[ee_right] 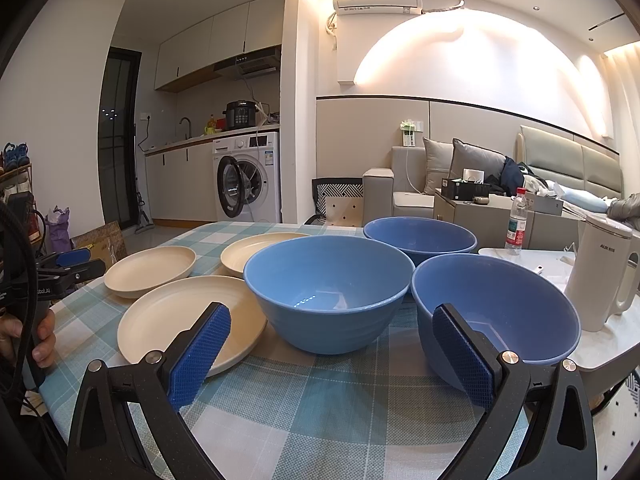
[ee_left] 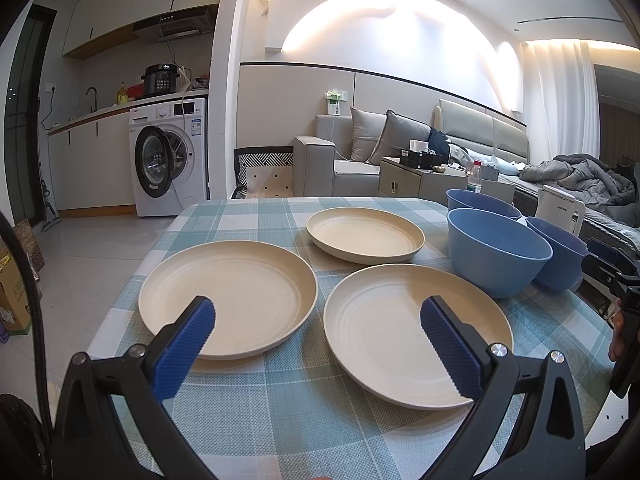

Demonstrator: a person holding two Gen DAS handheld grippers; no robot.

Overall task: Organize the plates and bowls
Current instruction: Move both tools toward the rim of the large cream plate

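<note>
Three cream plates lie apart on the checked tablecloth: a near left plate [ee_left: 228, 296], a near right plate [ee_left: 404, 332] and a far plate [ee_left: 364, 236]. Three blue bowls stand to their right: a middle bowl [ee_right: 328, 288], a far bowl [ee_right: 420, 236] and a near right bowl [ee_right: 500, 308]. My left gripper [ee_left: 316, 328] hovers open over the near edges of the two near plates, holding nothing. My right gripper [ee_right: 332, 336] is open in front of the middle bowl, its right finger [ee_right: 464, 356] overlapping the near right bowl's wall in the image.
A white electric kettle [ee_right: 600, 276] stands on a white side table [ee_right: 612, 344] at the right edge. A water bottle [ee_right: 516, 228] is behind it. The table's left edge [ee_left: 132, 280] drops to the floor. A hand [ee_right: 40, 340] holds the other gripper at the left.
</note>
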